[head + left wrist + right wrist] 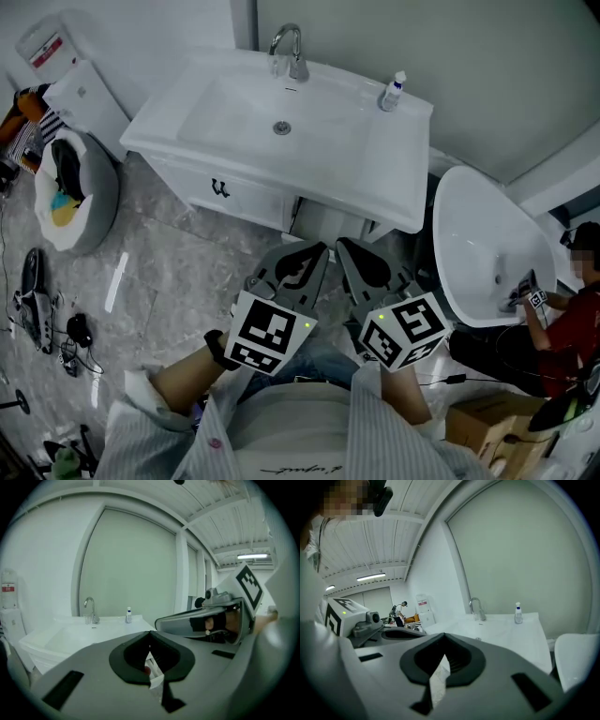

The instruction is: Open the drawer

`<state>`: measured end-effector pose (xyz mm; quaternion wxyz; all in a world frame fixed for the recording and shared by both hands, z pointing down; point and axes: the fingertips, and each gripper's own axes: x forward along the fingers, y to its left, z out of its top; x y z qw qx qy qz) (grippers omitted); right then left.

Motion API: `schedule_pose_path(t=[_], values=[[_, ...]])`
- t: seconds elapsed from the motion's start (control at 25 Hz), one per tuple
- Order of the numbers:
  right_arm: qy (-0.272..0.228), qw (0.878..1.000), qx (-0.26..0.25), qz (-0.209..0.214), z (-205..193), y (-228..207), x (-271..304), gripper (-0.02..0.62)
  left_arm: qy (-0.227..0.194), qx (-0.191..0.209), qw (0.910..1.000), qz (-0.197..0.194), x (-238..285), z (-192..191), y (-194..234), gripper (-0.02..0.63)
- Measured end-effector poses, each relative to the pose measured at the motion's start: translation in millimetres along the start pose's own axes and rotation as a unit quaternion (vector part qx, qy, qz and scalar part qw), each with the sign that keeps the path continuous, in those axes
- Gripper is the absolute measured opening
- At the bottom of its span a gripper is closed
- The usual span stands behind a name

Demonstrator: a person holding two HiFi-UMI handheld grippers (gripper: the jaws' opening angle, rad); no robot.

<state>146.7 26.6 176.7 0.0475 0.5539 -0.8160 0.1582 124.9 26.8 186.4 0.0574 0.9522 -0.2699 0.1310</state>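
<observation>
A white vanity (394, 178) with a basin and a chrome faucet (291, 49) stands ahead. Its drawer front (246, 195) is closed and carries a small black handle (220, 187). My left gripper (317, 250) and right gripper (344, 246) hover side by side in front of the vanity's right half, apart from the drawer, to the right of the handle. Both are shut with nothing between the jaws. In the left gripper view the left gripper (150, 633) points toward the basin; the right gripper view shows the right gripper (443, 637) with its tips together.
A soap bottle (394, 91) stands on the vanity's right corner. A second white basin (487, 246) lies at the right, with a person in red (567, 323) beside it. A grey bin (80, 192) and cables (47, 319) are on the floor at left.
</observation>
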Motion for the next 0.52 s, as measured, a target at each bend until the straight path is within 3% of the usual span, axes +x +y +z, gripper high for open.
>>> schedule_pose_path(t=[0.32, 0.52], values=[[0.009, 1.0, 0.003, 0.008, -5.9, 3.0, -2.6, 0.008, 0.002, -0.019, 0.9998, -0.011, -1.9, -5.4, 9.8, 0.014], [0.007, 1.0, 0.0, 0.009, -8.9, 8.3, -0.3, 0.006, -0.001, -0.011, 0.9999, -0.011, -5.9, -6.0, 20.3, 0.014]])
